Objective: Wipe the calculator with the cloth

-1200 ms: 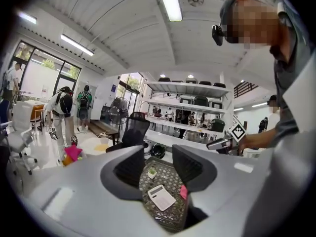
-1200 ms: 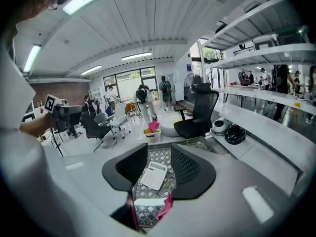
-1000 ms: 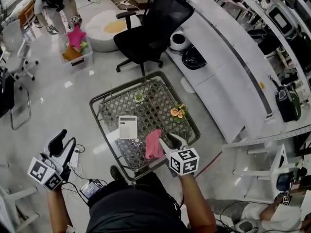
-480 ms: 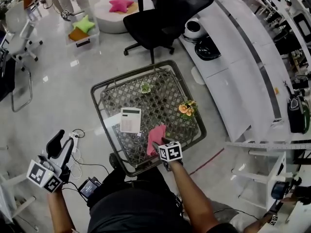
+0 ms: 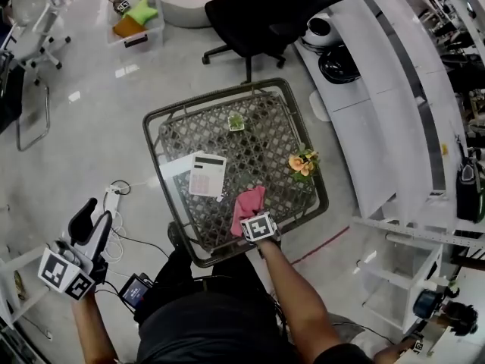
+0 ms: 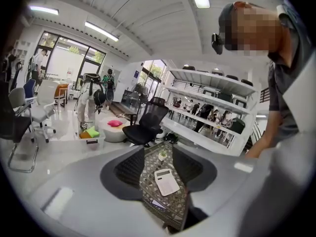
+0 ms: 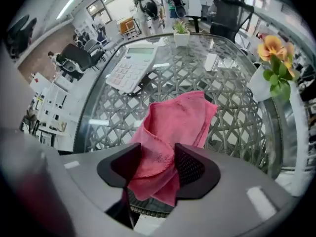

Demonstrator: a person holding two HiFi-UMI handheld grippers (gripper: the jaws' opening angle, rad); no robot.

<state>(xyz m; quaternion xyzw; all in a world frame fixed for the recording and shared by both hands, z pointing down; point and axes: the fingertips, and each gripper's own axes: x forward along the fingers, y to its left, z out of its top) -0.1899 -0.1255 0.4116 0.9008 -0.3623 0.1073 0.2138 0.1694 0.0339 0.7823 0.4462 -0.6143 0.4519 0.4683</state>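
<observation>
While the empty left gripper (image 5: 92,218) gapes left of the calculator (image 5: 208,175), the right gripper (image 7: 157,159), fingers just opening wide, straddles the cloth (image 7: 177,115).

The calculator (image 5: 208,175) lies left of the cloth (image 5: 248,202) (both on table (image 5: 214,98)).

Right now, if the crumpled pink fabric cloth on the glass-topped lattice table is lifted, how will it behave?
The pink fabric cloth probably goes floppy: it lies in soft folds, so it should drape and hang. It looks thin, so likely light. Pushed on the smooth glass tabletop, it may slide.
</observation>
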